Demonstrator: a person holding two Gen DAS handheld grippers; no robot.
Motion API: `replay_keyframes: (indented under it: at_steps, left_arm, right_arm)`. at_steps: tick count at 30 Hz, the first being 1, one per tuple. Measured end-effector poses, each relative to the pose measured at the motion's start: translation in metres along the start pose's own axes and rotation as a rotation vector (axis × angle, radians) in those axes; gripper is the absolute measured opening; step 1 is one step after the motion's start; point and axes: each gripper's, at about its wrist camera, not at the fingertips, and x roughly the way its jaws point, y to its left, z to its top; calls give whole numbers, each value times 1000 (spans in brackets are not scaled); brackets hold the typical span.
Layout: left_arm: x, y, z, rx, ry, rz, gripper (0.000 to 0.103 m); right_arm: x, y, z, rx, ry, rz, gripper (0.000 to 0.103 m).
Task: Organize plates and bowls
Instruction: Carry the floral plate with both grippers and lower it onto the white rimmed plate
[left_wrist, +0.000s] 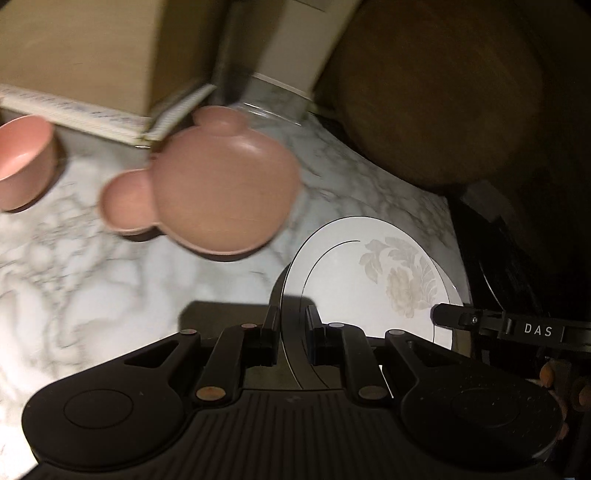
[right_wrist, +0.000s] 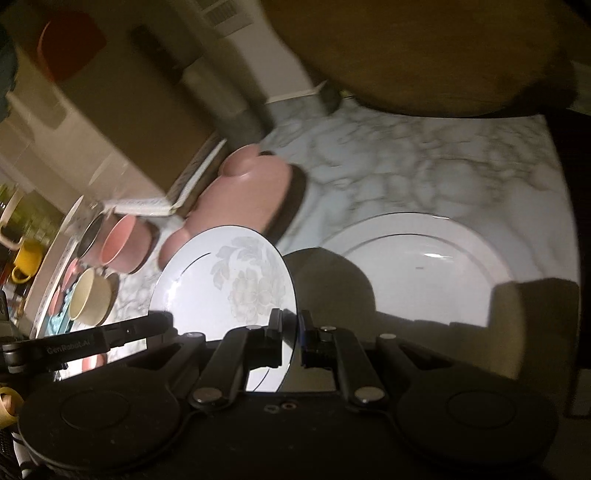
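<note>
Marble-patterned countertop (left_wrist: 92, 266) fills both views. Both grippers clamp one glossy white floral plate (left_wrist: 373, 280), held tilted above the counter: the left gripper (left_wrist: 291, 325) pinches its near rim at lower centre, the right gripper (right_wrist: 291, 328) pinches the opposite edge. Matte pink bear-shaped plate (left_wrist: 221, 188) lies upper centre, pink bowl (left_wrist: 22, 158) upper left, large white plate (right_wrist: 424, 273) right

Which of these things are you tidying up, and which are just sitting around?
For the job: flowered plate, pinched by left tool and right tool; big white plate; pink bear plate; pink bowl; cream bowl.
Just lying about: yellow mug; cardboard box; wooden board.
</note>
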Motion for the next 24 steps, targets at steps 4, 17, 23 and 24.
replay_keyframes:
  at_steps: [4, 17, 23, 24]
  left_arm:
    - [22, -25, 2, 50, 34, -17, 13]
    - [89, -67, -1, 127, 138, -31, 13]
    - [96, -67, -2, 124, 159, -17, 13]
    - [96, -67, -1, 123, 158, -16, 13]
  right_arm:
    - [-12, -28, -3, 43, -10, -31, 7]
    - [-17, -99, -13, 155, 1, -101, 7]
    - [-10, -110, -13, 171, 23, -100, 7]
    - [-8, -110, -13, 171, 27, -98, 7]
